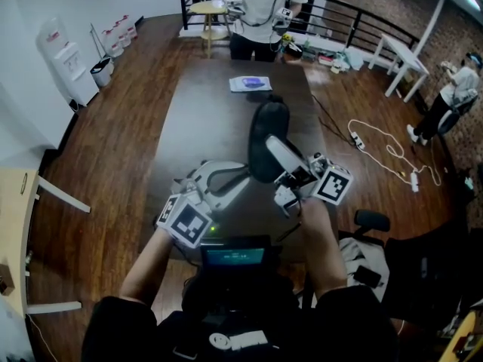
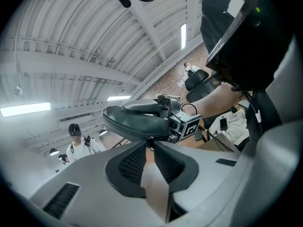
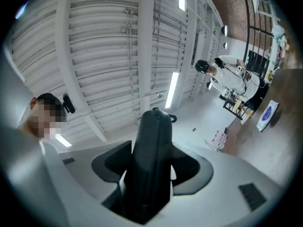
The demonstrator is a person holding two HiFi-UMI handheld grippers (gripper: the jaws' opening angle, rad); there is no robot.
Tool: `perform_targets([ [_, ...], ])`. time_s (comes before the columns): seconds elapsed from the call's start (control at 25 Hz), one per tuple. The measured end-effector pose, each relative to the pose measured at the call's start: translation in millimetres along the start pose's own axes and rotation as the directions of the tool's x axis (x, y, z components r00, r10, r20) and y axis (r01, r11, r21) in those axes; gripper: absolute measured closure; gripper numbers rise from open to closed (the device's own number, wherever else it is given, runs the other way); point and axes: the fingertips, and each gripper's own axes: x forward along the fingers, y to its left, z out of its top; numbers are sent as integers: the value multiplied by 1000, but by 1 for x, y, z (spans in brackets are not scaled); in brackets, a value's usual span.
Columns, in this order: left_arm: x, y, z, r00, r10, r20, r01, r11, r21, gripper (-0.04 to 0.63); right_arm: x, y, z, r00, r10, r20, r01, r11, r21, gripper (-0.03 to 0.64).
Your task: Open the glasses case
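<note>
- The left gripper's [image 2: 150, 145] jaws stand almost together, with only a thin slit between the ribbed black pads. Their tips pinch the small zip pull [image 2: 150, 141] that hangs from the seam of the glasses case [image 2: 137, 122].
- The right gripper's [image 3: 154, 162] jaws stand wide and are clamped on one end of the glasses case, a pad against each broad face. The case stands up between them, edge-on.
- The glasses case is a black oval hard shell, matte, with a zip seam running round its rim. It is held clear of the table [image 1: 204, 111], above its near half and toward the right edge.
- Each gripper is smooth white plastic and carries a cube of black-and-white square markers — left cube [image 1: 186, 222], right cube [image 1: 332, 185].
- The table is long, dark and dull-surfaced. At its near edge sits a dark device with a small lit teal screen [image 1: 234, 256].
- Near the table's far edge lies a flat white-and-blue packet [image 1: 250, 83]. Its print is too small to read.
- Past the far edge stands a person [image 1: 264, 13] in a white top.
- The floor is reddish wood planks — a white cable [image 1: 385, 145] loops across it right of the table. A white water dispenser [image 1: 72, 70] stands by the left wall.
</note>
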Motion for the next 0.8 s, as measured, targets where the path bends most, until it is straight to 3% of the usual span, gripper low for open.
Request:
perform_targets([
  [0.04, 0, 1, 1, 1000, 6, 11, -6, 1000, -3, 571, 0, 0, 0, 1000, 0, -1, 0, 1000, 0, 342],
  [0.28, -2, -1, -2, 1000, 7, -9, -7, 999, 43, 589, -1, -1, -3, 1000, -7, -28, 6, 1000, -27, 337],
  [0.6, -4, 3, -11, 999, 27, -31, -27, 1000, -12, 591, -6, -2, -8, 992, -35, -123, 25, 996, -82, 348],
  [0.8, 1, -3, -12, 999, 2, -39, -3, 1000, -22, 591, 1, 1, -15, 985, -49, -164, 21, 986, -167, 336],
])
